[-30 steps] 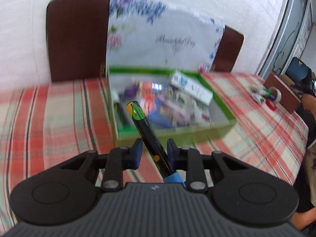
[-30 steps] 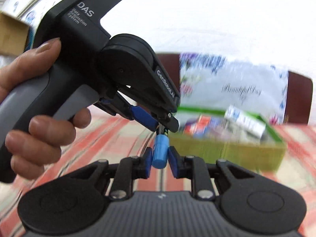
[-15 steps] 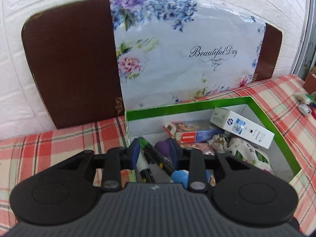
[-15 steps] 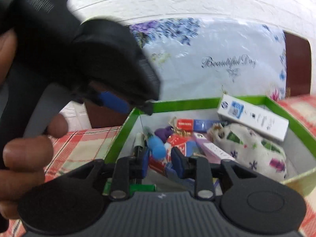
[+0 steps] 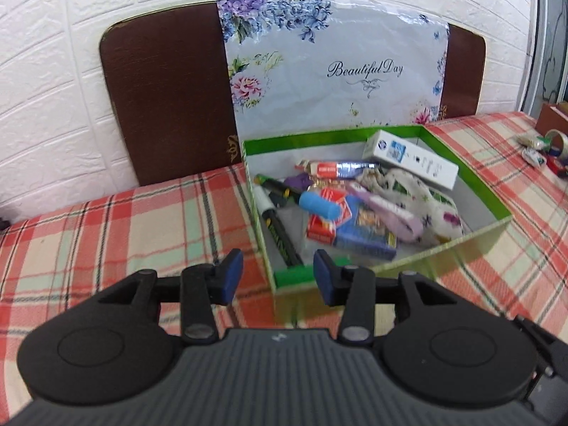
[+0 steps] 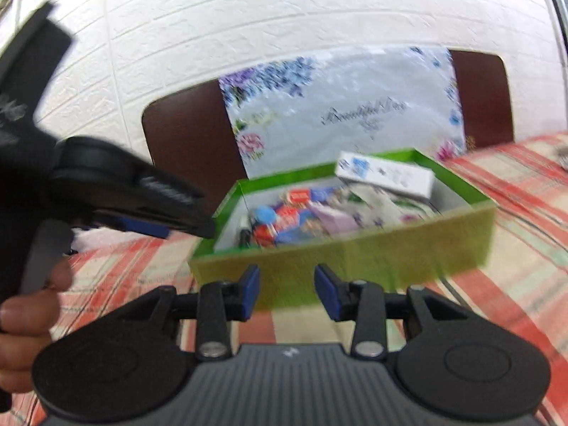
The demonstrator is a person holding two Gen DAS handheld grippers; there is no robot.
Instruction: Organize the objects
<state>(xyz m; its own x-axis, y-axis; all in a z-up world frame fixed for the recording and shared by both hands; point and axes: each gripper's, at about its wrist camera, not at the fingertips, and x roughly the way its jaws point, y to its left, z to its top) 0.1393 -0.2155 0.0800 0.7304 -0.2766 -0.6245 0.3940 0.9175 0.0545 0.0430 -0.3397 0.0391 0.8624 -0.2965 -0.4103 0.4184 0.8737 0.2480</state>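
Observation:
A green box [image 5: 472, 181] stands on the plaid cloth and holds several items. A black pen with a blue cap [image 5: 301, 198] lies inside it at the left, over another black marker [image 5: 280, 238]. A white HP carton [image 5: 411, 158], a floral pouch [image 5: 426, 198] and card packs [image 5: 358, 227] also lie inside. My left gripper [image 5: 273, 278] is open and empty just in front of the box's near left corner. My right gripper [image 6: 285, 293] is open and empty in front of the box [image 6: 355, 255]. The left gripper's body [image 6: 117, 184] shows at the left of the right wrist view.
A brown headboard with a floral "Beautiful Day" sheet [image 5: 333, 71] stands against the white brick wall behind the box. Tape rolls and small items [image 5: 546, 145] lie at the far right on the plaid cloth [image 5: 124, 234].
Both grippers held the blue-capped pen over the box, then opened and let it go. The pen now lies in the box, and both grippers have drawn back.

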